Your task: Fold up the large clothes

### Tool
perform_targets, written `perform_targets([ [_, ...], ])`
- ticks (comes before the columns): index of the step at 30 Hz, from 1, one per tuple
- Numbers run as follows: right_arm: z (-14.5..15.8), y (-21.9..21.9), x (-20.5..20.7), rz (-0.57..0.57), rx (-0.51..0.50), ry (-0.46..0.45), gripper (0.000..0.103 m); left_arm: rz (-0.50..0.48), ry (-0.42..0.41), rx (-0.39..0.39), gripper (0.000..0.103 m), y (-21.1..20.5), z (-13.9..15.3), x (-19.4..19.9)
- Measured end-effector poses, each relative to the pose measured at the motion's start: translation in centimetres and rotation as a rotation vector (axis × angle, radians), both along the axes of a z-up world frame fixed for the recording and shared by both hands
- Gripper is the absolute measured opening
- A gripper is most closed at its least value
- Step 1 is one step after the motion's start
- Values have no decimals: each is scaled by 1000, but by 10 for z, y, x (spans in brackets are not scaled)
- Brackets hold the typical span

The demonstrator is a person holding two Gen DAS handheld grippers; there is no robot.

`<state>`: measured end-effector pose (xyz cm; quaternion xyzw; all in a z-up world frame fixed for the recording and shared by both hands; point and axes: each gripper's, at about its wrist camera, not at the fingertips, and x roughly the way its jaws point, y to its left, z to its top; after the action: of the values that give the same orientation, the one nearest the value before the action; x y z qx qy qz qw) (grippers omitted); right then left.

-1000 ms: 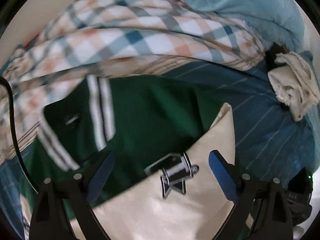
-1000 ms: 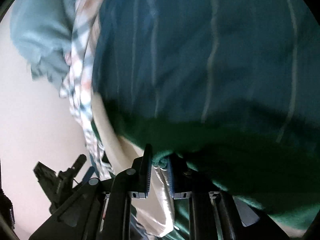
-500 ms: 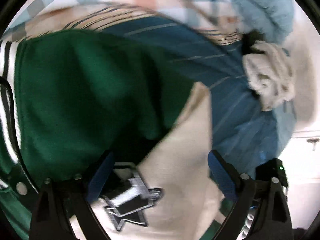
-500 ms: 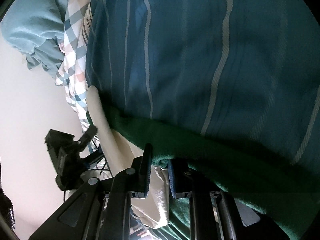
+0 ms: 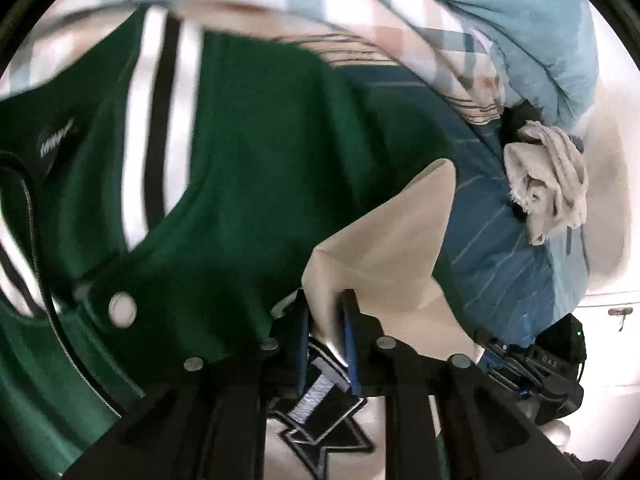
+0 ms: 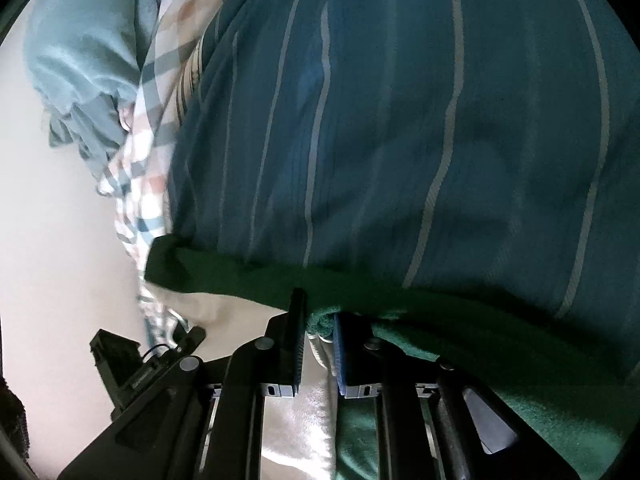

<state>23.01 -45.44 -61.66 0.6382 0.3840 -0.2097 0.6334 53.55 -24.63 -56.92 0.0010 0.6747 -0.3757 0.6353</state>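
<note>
A: Left wrist view first. Left gripper [image 5: 325, 330] just been closing, now pinched narrow on the cream sleeve [image 5: 384, 256] of the green jacket [image 5: 248, 168]. Fold of cream cloth between the pads, star patch [image 5: 320, 420] right underneath.

B: Looks a thin bite, though. Better taken deeper, past the edge, so no slipping on the lift. Green body spread ahead and off to the left of the gripper, snap button [image 5: 122, 309] close by.

A: Right wrist view now. Right gripper [image 6: 318, 334] clamped tight on the jacket's green hem [image 6: 320, 318], shiny lining [image 6: 296, 420] hanging below the jaws.

B: Striped blue bedding [image 6: 400, 120] straight ahead beyond the hem, plaid cloth [image 6: 148, 184] and pale blue fabric [image 6: 84, 60] further off to the left.

A: Probably best lifted level, both grips together, cloth kept taut between them.

B: And kept clear of the bedding. Easy to snag a stripe along with the hem.
</note>
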Motion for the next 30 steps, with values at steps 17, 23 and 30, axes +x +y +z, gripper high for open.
perform_targets([
  [17,94,103,46,737,-354,185,71,409,-543,255,93,195,104,-59],
  [23,103,281,102,1199,-569,116,78,686,-463,499,93,362,92,-136],
  [30,67,477,127,1677,-783,33,78,1021,-206,737,93,524,40,-272],
])
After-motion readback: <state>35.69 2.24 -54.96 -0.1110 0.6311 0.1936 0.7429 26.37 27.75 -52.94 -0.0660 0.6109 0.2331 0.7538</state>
